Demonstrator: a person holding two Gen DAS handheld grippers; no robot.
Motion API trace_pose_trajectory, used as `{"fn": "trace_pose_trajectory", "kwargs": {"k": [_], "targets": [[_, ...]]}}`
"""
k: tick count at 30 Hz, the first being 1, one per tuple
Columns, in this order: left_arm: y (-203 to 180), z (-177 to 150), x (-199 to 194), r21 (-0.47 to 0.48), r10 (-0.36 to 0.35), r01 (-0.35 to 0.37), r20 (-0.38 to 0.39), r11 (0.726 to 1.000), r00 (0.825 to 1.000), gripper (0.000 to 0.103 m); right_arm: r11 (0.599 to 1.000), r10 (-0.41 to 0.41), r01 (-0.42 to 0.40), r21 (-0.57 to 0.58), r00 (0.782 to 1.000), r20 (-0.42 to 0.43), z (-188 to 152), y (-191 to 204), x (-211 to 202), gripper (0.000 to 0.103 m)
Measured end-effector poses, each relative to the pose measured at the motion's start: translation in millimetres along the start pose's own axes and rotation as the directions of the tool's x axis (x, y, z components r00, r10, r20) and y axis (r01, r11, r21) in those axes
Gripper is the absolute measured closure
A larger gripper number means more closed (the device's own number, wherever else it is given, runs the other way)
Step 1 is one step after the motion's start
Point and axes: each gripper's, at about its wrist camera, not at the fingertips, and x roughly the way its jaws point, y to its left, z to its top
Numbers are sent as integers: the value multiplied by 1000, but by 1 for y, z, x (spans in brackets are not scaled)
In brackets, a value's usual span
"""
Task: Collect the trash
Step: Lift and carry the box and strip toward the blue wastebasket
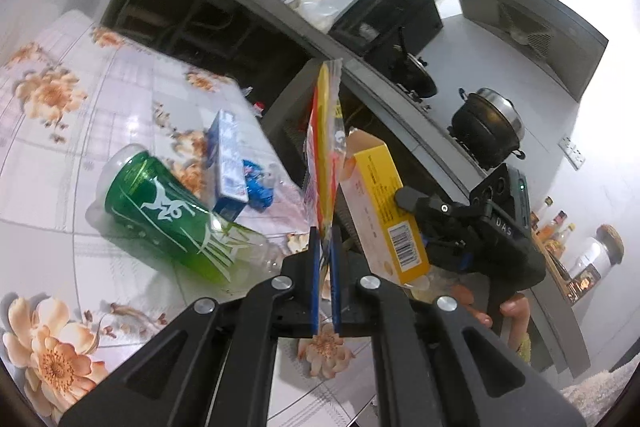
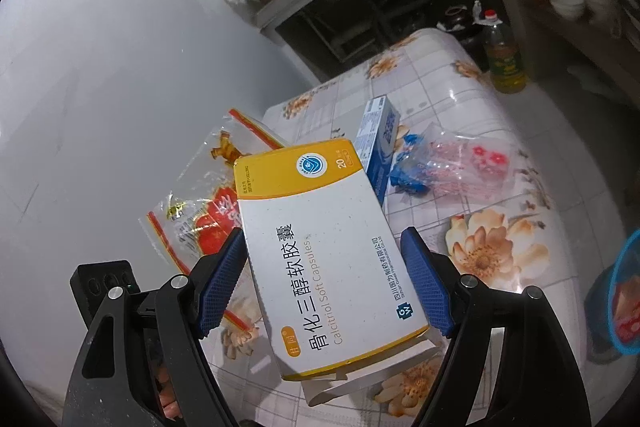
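Bright glare, heavy fisheye edge distortion

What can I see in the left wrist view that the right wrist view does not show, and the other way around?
Only the left wrist view shows the green cup lying on the table, the stove pot, and the left gripper shut on the plastic bag.

Only the right wrist view shows the oil bottle, the blue bin at the right edge, and the printed face of the yellow box.

Both show the yellow box in the right gripper, the plastic bag, the blue carton and the flowered tablecloth.
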Motion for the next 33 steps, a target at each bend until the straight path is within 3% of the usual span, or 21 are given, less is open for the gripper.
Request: {"fn": "trace_pose_trajectory", "kwargs": {"k": [6,18,33], "targets": [[-16,0,3,43,-14,14,0,999,1000,99,999,1,-2,42,999,35,-7,-14,-19,29],[-58,-10,37,112,-36,44,-74,993,997,99,989,-34,19,147,994,99,-23,-58,-69,29],[-121,-31,107,184,-77,119,-221,976,972,99,957,-85,27,287,978,188,-49,-126,-128,29]]}}
